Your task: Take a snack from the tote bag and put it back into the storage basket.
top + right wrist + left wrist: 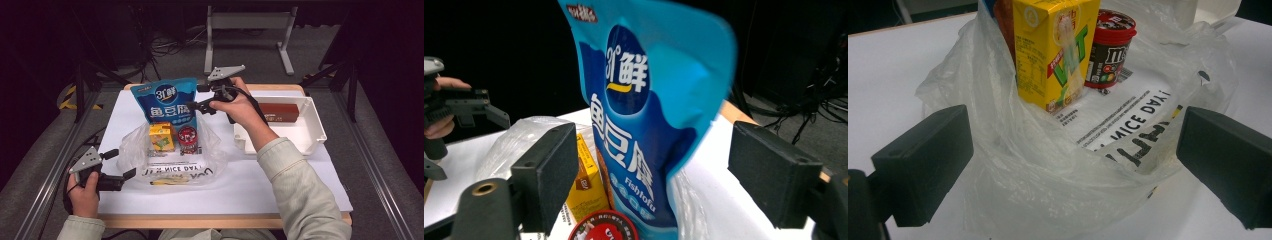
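Observation:
A clear plastic bag (134, 146) (1038, 190) lies open on the white table. Inside it a tall blue fish-tofu pouch (167, 102) (649, 115) stands upright behind a yellow drink carton (162, 137) (1055, 50) and a red candy cup (187, 138) (1110, 47). My right gripper (199, 97) (654, 170) is open just right of the pouch's upper half; its pads stand clear of the pouch's sides. At the bag's near-left edge my left gripper (121, 164) (1073, 165) is open, the bag's rim loose between its jaws.
A white tray (316, 131) at the right of the table holds a brown box (280, 111). Bare table lies in front of the bag and tray. Beyond the far edge are a metal stand and cables on the floor.

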Action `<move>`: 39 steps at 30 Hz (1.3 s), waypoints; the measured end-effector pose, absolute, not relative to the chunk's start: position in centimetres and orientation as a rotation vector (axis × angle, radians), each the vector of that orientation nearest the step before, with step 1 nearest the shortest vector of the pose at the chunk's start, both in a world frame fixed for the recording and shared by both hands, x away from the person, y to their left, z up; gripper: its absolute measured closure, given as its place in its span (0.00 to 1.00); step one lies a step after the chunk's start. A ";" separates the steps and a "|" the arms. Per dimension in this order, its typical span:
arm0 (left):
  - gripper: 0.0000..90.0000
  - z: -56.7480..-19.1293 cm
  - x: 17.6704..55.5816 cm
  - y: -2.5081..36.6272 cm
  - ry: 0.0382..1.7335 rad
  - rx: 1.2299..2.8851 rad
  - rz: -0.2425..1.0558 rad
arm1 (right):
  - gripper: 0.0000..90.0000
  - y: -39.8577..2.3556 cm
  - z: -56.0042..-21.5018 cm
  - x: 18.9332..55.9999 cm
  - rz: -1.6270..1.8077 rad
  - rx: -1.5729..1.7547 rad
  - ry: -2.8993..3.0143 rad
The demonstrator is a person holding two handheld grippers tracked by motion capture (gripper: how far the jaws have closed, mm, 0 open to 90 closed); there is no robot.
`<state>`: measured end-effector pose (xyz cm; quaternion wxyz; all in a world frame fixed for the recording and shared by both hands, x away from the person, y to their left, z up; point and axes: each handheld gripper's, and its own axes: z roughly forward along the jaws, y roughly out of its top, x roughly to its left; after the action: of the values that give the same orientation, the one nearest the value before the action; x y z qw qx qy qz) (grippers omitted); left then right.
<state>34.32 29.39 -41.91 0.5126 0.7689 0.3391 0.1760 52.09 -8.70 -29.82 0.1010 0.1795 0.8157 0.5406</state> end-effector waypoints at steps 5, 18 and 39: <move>0.02 -42.0 34.1 29.5 0.818 1.845 0.420 | 0.23 -7.4 -30.9 52.8 1.591 0.523 2.425; 0.02 -42.0 33.0 30.1 0.836 1.840 0.430 | 0.23 -5.4 -32.9 54.4 1.600 0.505 2.443; 0.02 -42.1 33.0 30.2 0.841 1.840 0.422 | 0.24 -4.2 -34.2 54.9 1.695 0.453 2.399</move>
<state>33.00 30.24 -42.14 0.5120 0.7647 0.3495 0.1756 54.93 -4.24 -34.23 0.0848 0.1519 0.8043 0.5682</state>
